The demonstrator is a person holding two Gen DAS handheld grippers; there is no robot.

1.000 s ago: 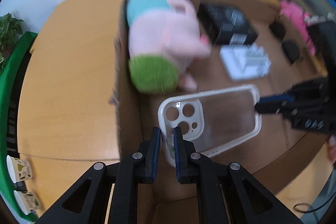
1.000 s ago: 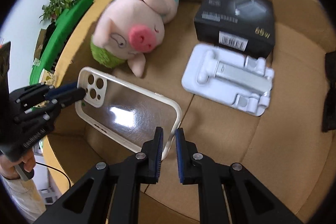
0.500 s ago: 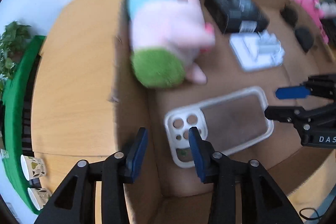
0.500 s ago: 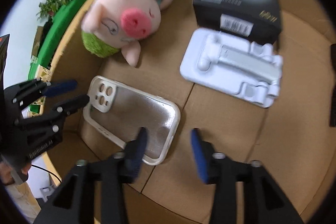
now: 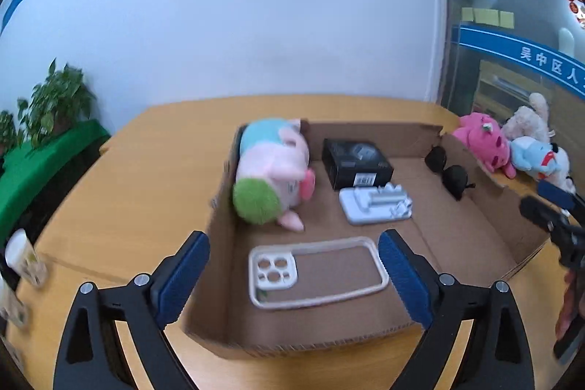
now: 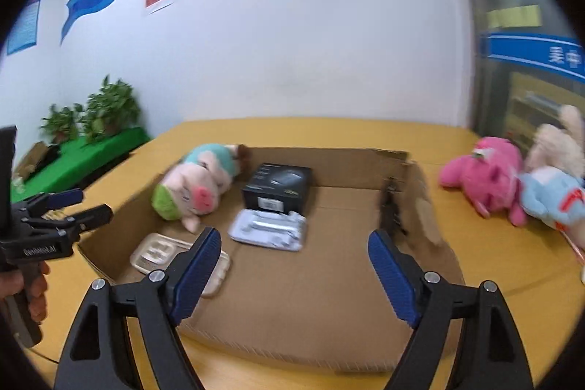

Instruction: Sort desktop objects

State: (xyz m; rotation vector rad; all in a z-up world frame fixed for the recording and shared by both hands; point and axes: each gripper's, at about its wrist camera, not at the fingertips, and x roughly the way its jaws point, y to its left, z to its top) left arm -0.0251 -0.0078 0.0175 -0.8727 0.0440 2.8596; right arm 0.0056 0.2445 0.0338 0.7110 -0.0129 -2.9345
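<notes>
On the tabletop [image 5: 128,178], a cardboard box [image 5: 219,280] serves as the collecting place. The phone case [image 5: 316,271] lies flat at its near left. Left gripper [image 5: 294,275] and right gripper [image 6: 294,275] are held empty, jaws spread wide.

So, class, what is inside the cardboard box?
Inside the cardboard box: a plush pig, black carton, white stand, clear phone case and sunglasses. Anything beneath the pig is hidden.
</notes>
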